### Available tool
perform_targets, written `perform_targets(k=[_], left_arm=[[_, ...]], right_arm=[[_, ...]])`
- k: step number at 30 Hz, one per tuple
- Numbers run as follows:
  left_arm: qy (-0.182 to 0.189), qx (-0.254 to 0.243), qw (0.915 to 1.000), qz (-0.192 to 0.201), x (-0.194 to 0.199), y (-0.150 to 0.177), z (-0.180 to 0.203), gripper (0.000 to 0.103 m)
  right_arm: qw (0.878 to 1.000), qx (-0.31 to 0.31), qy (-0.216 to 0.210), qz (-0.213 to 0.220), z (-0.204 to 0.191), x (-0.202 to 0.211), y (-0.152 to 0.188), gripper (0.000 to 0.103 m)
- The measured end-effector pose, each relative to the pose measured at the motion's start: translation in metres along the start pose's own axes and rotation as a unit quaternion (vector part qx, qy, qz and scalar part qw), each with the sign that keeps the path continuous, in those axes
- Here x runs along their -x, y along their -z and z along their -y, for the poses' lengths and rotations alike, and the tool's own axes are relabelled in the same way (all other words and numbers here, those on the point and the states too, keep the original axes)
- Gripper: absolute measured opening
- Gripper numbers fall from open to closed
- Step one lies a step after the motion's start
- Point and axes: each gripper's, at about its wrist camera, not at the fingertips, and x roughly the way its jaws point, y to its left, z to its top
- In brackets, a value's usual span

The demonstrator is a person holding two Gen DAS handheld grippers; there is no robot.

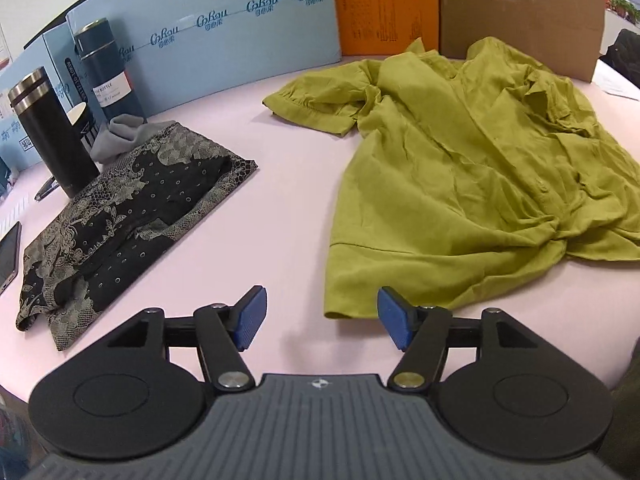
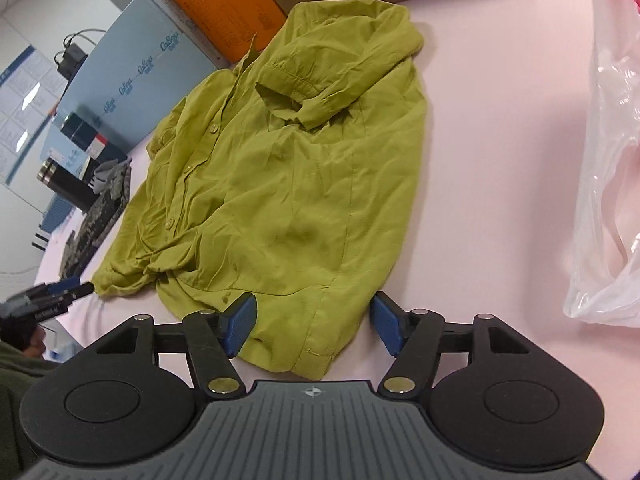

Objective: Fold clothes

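Where the left wrist camera looks out over the pink table (image 1: pixel 288 184), the left gripper (image 1: pixel 322 316) hangs with its blue pads (image 1: pixel 251 317) spread wide and nothing between them. An olive-green short-sleeved shirt (image 1: pixel 452 184) lies rumpled on the right half of the table, its hem corner just beside the right-hand pad and one sleeve stretched out toward the back left. To the left lies a folded black garment with a pale lace print (image 1: pixel 132 216), well apart from the shirt. A grey cloth (image 1: pixel 120 134) sits bunched at its far edge. Behind that stand a black steel tumbler (image 1: pixel 50 128), a paper cup (image 1: pixel 82 118) and a dark bottle (image 1: pixel 106 68). A light blue carton (image 1: pixel 224 28), an orange box (image 1: pixel 384 4) and a brown cardboard box (image 1: pixel 520 12) line the back. A phone (image 1: pixel 10 254) shows at the left edge.

From the right wrist camera, the right gripper (image 2: pixel 313 324) is likewise spread, its pads (image 2: pixel 240 328) straddling the near hem of the green shirt (image 2: pixel 288 184) without pinching it; whether they touch the fabric I cannot tell. The button placket runs up the shirt's left side, and a sleeve is folded over the chest. A clear plastic bag (image 2: pixel 612 184) lies on the table at the right. The left gripper (image 2: pixel 60 292) shows at the far left edge, near the shirt's lower corner.
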Motion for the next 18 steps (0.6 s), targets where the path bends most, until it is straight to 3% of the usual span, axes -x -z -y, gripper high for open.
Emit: perform_targets(k=[1, 2, 3, 5, 11, 14, 18], left_arm=[[-0.003, -0.003, 1.0, -0.004, -0.005, -0.002, 0.002, 0.042], [-0.006, -0.005, 0.9999, -0.008, -0.01, -0.003, 0.004, 0.008], [-0.009, -0.008, 0.9999, -0.012, -0.014, -0.005, 0.006, 0.002], [-0.001, -0.002, 1.0, -0.005, -0.015, -0.009, 0.006, 0.001], [0.019, -0.008, 0.9992, 0.035, 0.034, -0.021, -0.012, 0.001], [0.02, -0.03, 0.999, 0.025, 0.058, -0.02, -0.014, 0.0], [0.021, -0.042, 0.9987, -0.022, 0.068, -0.012, -0.015, 0.0]], right_arm=[[1.0, -0.002, -0.014, -0.008, 0.0, -0.003, 0.0, 0.005], [0.999, -0.015, -0.024, -0.016, 0.001, -0.007, 0.0, 0.006], [0.999, -0.02, -0.026, -0.013, 0.0, -0.006, 0.0, 0.006], [0.999, -0.018, -0.039, -0.008, -0.001, 0.0, -0.004, 0.006], [0.996, 0.005, -0.084, 0.021, -0.007, 0.055, -0.02, 0.006], [0.995, 0.026, -0.092, -0.005, -0.007, 0.069, -0.022, 0.006], [0.995, 0.032, -0.055, -0.081, 0.003, 0.06, -0.018, 0.008]])
